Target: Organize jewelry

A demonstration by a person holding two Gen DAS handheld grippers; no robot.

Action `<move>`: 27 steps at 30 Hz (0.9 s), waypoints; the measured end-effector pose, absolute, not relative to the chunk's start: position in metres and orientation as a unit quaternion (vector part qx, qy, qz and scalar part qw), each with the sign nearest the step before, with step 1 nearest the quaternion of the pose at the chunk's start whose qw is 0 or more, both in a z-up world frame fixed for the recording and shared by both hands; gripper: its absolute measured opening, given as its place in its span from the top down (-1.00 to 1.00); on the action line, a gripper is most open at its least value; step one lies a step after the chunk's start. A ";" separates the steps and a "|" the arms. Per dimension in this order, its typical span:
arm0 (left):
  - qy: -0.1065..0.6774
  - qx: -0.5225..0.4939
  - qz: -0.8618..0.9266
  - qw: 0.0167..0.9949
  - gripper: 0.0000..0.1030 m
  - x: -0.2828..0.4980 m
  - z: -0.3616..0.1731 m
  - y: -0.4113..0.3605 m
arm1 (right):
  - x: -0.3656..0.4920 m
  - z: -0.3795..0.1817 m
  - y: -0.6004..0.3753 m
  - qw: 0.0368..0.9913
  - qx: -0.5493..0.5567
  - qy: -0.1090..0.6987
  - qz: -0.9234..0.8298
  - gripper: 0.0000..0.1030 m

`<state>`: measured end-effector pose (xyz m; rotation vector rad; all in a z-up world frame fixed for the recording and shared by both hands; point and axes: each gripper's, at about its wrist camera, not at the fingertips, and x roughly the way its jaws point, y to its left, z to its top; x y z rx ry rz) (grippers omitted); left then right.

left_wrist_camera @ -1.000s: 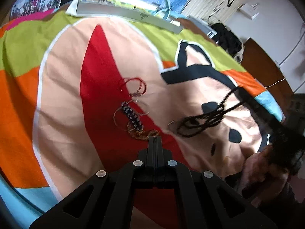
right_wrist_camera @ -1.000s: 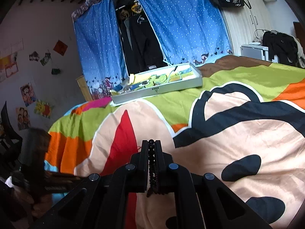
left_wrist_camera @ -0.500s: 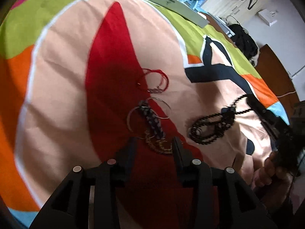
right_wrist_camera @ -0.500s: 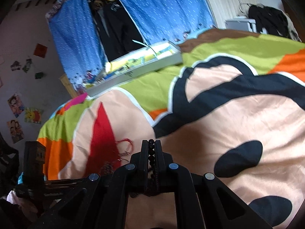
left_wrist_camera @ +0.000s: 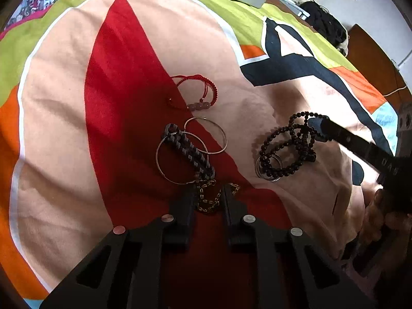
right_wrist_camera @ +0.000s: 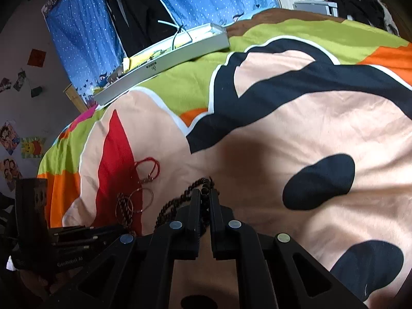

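Observation:
In the left wrist view, my left gripper [left_wrist_camera: 208,196] is open low over the bedspread, and a gold chain [left_wrist_camera: 209,200] lies between its fingers. Just beyond lie a dark braided bracelet [left_wrist_camera: 190,152], two silver hoops [left_wrist_camera: 213,134] and a red string bracelet [left_wrist_camera: 198,92]. A black bead necklace [left_wrist_camera: 291,146] rests on the bedspread to the right, partly over small silver rings [left_wrist_camera: 269,170]. My right gripper [right_wrist_camera: 205,195] is shut on the necklace's beads [right_wrist_camera: 204,191], its tip touching down there [left_wrist_camera: 316,126].
A long grey tray [right_wrist_camera: 164,59] holding yellow and green items sits at the far edge of the colourful bedspread [right_wrist_camera: 296,134]. A hand [left_wrist_camera: 381,216] holds the right gripper's handle. Blue curtains and hanging clothes stand behind the bed.
My left gripper has opened and dropped down around the gold chain. The right gripper has lowered the bead necklace from hanging in the air onto the bedspread.

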<state>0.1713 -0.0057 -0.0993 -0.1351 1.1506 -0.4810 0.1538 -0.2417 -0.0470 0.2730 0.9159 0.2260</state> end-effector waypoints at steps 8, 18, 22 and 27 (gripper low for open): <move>0.533 -0.089 -0.222 0.812 0.85 0.152 -0.078 0.003 | 0.132 -0.004 -0.234 0.917 0.099 0.361 0.134 0.88; 0.506 -0.120 -0.215 0.827 0.96 0.137 -0.047 0.016 | 0.125 0.038 -0.221 0.931 0.091 0.309 0.171 0.88; 0.496 -0.138 -0.216 0.830 0.96 0.133 -0.033 0.029 | 0.128 0.056 -0.216 0.931 0.093 0.298 0.188 0.88; 0.481 -0.149 -0.213 0.837 0.96 0.146 -0.008 0.037 | 0.148 0.074 -0.203 0.926 0.082 0.298 0.215 0.88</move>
